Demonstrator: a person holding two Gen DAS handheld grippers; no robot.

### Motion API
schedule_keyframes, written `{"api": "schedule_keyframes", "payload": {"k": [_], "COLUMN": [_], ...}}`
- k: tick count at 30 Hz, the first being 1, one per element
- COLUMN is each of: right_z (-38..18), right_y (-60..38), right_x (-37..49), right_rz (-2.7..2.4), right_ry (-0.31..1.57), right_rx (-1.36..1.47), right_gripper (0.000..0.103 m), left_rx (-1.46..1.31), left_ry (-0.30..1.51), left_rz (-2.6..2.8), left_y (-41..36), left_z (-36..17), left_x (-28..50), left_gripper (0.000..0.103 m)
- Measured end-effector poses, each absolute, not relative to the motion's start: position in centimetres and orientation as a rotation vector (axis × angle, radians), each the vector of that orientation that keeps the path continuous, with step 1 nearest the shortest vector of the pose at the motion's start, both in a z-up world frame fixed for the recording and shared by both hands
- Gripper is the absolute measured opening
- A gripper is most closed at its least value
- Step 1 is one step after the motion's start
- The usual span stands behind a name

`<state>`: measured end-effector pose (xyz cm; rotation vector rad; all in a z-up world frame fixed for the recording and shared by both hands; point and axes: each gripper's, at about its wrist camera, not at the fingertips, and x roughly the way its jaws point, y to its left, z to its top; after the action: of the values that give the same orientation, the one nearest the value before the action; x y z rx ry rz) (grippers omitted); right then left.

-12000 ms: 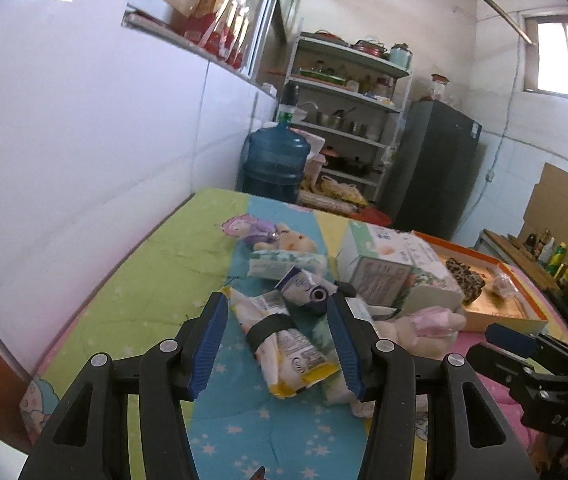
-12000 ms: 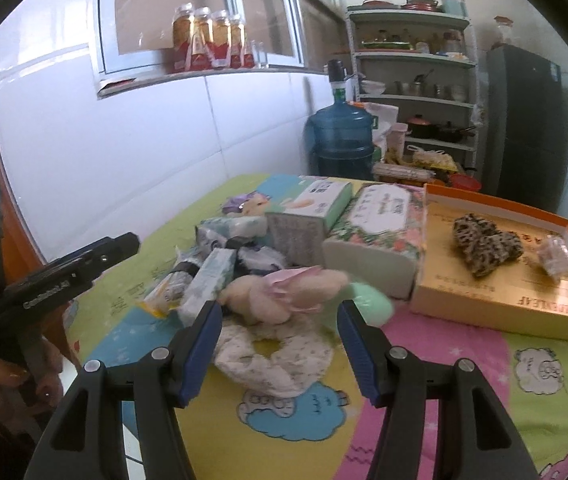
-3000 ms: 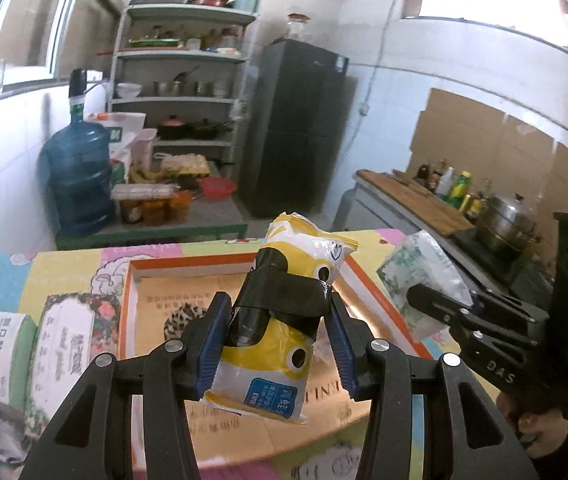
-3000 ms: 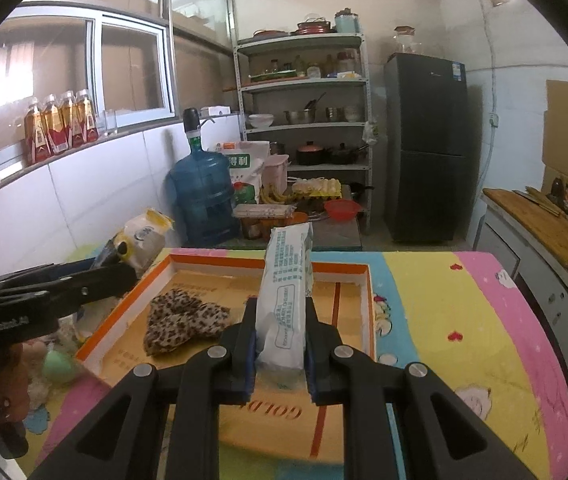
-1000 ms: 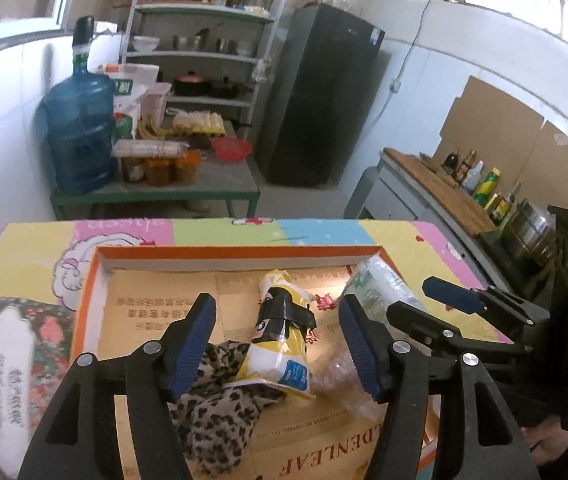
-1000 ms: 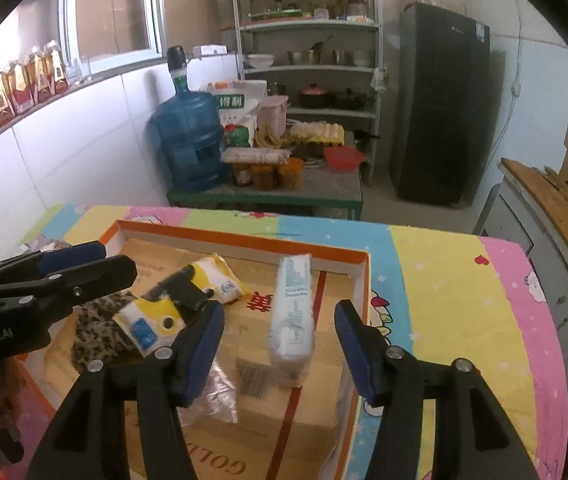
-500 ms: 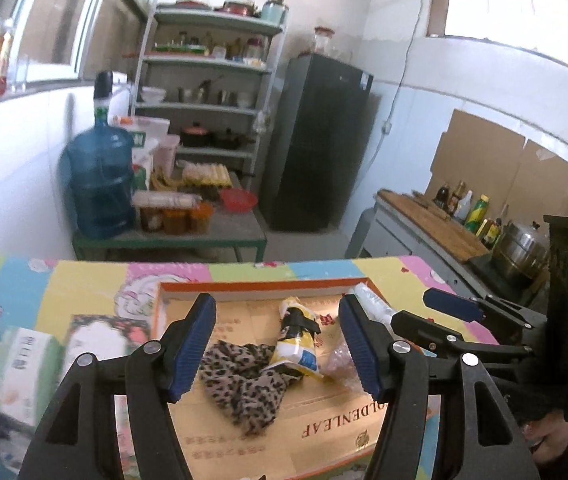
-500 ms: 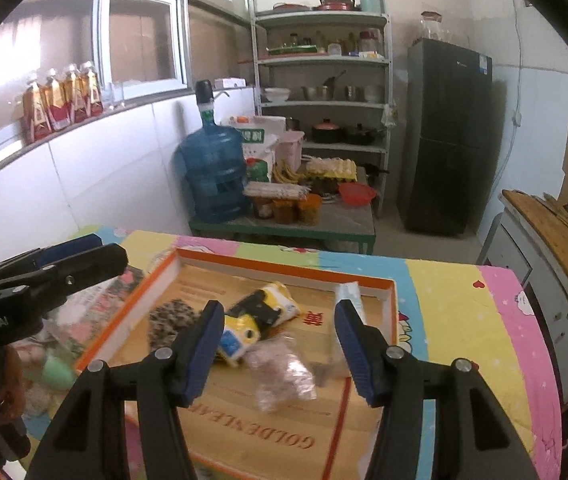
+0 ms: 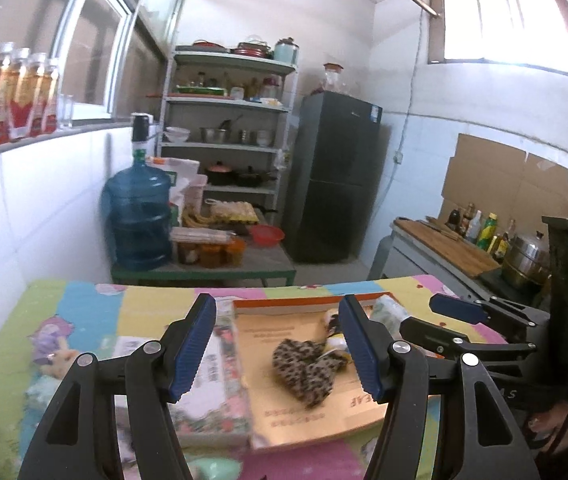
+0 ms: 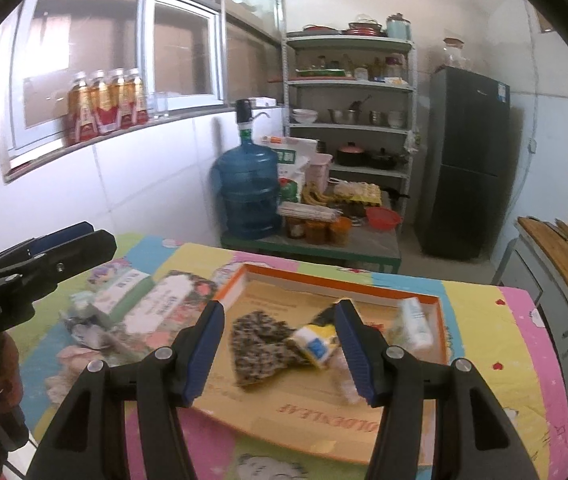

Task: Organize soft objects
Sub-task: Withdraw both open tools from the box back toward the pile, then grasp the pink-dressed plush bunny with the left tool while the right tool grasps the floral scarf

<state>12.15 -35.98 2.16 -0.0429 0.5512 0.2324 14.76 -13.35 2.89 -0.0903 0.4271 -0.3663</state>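
Above the bench, both empty grippers, left gripper (image 9: 280, 342) and right gripper (image 10: 280, 346), hold jaws wide; loose packets in the orange-rimmed box (image 10: 324, 278) could get knocked askew.

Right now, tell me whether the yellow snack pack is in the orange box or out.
In. The yellow snack pack lies inside the orange box, beside the leopard-print cloth.

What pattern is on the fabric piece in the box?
Leopard print, brown with dark spots: the fabric piece shows best in the right wrist view.
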Motion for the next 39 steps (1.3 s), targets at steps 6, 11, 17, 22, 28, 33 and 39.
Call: {"api": "schedule_keyframes", "payload": {"k": [6, 11, 17, 22, 28, 33, 39], "right_z": [2.4, 1.8, 0.4, -1.3, -4.4, -7.0, -10.3], "right_y": [-32.6, -29.8, -26.9, -24.2, -19.8, -16.0, -12.7], "right_x": [10.5, 9.3, 8.0, 6.8, 5.4, 4.5, 4.6], "right_rz": [0.266, 0.309, 0.352, 0.405, 0.538, 0.637, 0.623], "right_ry": [0.534, 0.539, 0.557, 0.579, 0.648, 0.696, 0.764], "right_rx": [-0.046, -0.044, -0.03, -0.03, -0.092, -0.161, -0.28], "right_gripper": [0.057, 0.057, 0.057, 0.057, 0.057, 0.057, 0.057], "left_rx": [-0.107, -0.14, -0.158, -0.173, -0.204, -0.236, -0.264], "left_ry": [0.421, 0.418, 0.42, 0.415, 0.43, 0.454, 0.484], "left_rz": [-0.322, -0.281, -0.237, -0.209, -0.199, -0.195, -0.18], "left_y": [-9.2, -4.9, -1.3, 1.4, 4.2, 6.6, 8.4], "left_z": [2.8, 2.1, 1.1, -0.2, -2.4, -4.1, -5.8], "left_x": [12.8, 11.1, 9.9, 8.7, 7.9, 7.6, 7.3], "left_gripper": [0.066, 0.066, 0.066, 0.066, 0.066, 0.066, 0.066]}}
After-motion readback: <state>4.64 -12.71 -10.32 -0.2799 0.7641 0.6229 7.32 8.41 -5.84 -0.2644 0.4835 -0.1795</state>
